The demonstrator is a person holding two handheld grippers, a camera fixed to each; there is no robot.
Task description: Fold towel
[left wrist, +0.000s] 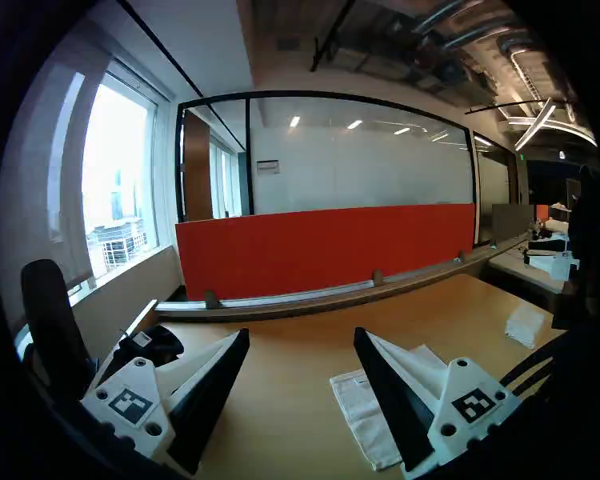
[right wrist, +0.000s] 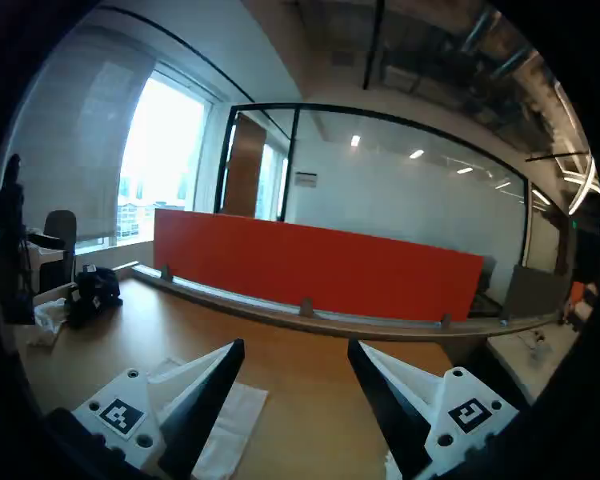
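Note:
A white towel (left wrist: 366,404) lies flat on the wooden table (left wrist: 300,376), partly behind the right finger of my left gripper (left wrist: 302,340). That gripper is held above the table, open, with nothing between its fingers. In the right gripper view the same towel (right wrist: 234,416) lies low and left, partly hidden by the left finger. My right gripper (right wrist: 296,346) is also raised over the table (right wrist: 300,376), open and holding nothing.
A red divider panel (left wrist: 324,244) runs along the table's far edge. A black object (left wrist: 152,344) sits at the left end, also seen as the black object (right wrist: 92,294). A crumpled white cloth (left wrist: 526,324) lies far right. A dark chair back (left wrist: 52,328) stands at left.

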